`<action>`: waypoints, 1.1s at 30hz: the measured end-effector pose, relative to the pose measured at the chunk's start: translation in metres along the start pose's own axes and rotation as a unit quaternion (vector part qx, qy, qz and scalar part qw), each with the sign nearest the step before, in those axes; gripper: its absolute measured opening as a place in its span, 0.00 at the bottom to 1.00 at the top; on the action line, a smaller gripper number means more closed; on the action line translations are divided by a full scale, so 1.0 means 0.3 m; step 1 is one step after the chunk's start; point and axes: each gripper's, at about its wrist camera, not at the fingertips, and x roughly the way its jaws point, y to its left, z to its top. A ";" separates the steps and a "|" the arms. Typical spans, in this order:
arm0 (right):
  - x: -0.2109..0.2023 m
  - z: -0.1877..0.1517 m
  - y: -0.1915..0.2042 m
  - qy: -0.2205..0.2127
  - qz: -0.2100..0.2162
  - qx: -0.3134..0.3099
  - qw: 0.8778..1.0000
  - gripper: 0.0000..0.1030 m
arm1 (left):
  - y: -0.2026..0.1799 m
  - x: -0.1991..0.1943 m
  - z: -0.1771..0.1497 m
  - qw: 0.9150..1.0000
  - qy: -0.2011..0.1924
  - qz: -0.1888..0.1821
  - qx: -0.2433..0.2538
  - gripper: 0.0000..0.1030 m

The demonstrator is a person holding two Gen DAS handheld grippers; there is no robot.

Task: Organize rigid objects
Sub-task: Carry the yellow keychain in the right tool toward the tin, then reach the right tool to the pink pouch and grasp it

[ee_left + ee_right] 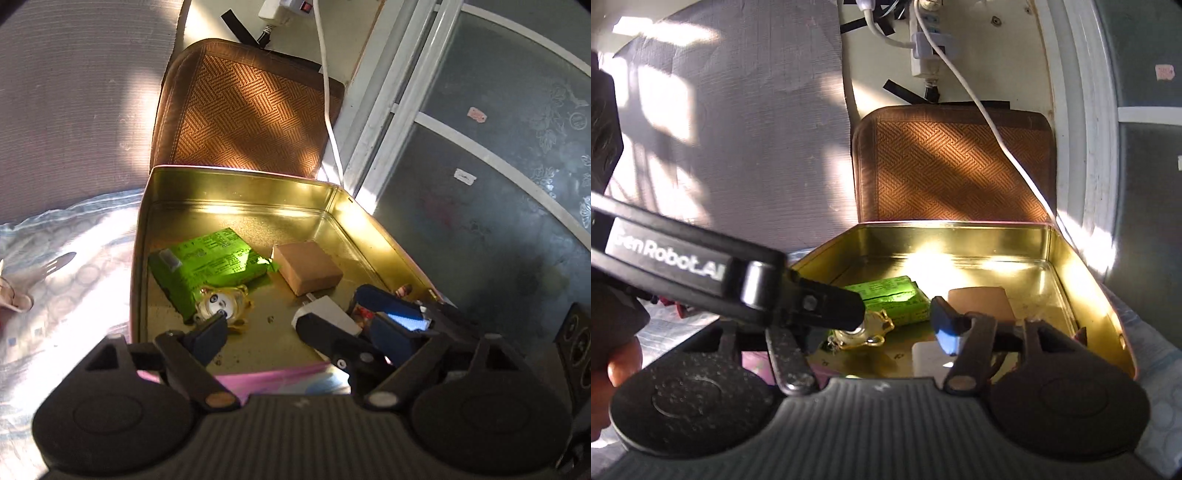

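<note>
An open gold tin box [236, 192] holds a green packet [210, 264], a tan block [308, 266], a white charger plug [327, 314] and a small gold panda trinket [221, 306]. My left gripper [295, 325] is open over the tin's near end, its left finger [208, 334] touching the trinket. My right gripper [897, 321] is open above the tin [1082, 266], with the trinket [864, 332] and packet [890, 295] ahead of it. The left gripper's finger [827, 306] crosses the right wrist view and hides my right gripper's left fingertip. The right gripper's fingers [391, 306] show at the tin's right side.
The tin sits on a patterned bedsheet [74, 280]. Behind it lies a brown woven cushion [251, 110] with a white cable [327, 96] across it. A power strip [925, 44] hangs on the wall. A window frame [399, 92] stands to the right.
</note>
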 end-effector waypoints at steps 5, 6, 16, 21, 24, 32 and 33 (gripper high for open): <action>-0.055 -0.016 0.198 -0.028 0.039 -0.094 0.994 0.64 | 0.068 -0.210 -0.113 0.998 -0.061 0.022 0.015 0.88; -0.047 -0.013 0.236 -0.024 0.056 -0.104 0.993 0.64 | 0.107 -0.256 -0.136 0.997 -0.074 0.030 0.006 0.88; 0.213 -0.033 0.647 0.075 0.177 -0.187 0.963 0.63 | 0.668 -0.567 -0.328 0.937 -0.123 0.288 -0.155 0.84; 0.435 0.028 0.743 0.111 0.146 -0.136 0.974 0.55 | 0.811 -0.563 -0.375 0.914 -0.101 0.342 -0.197 0.79; 0.575 0.095 0.760 0.129 0.137 -0.075 0.979 0.52 | 0.820 -0.563 -0.372 0.906 -0.094 0.364 -0.194 0.71; 0.862 0.087 0.893 0.218 0.148 -0.041 0.964 0.31 | 0.877 -0.606 -0.387 0.895 -0.095 0.373 -0.227 0.18; 0.845 0.083 0.912 0.215 0.149 -0.056 0.964 0.30 | 0.885 -0.618 -0.389 0.892 -0.100 0.372 -0.234 0.18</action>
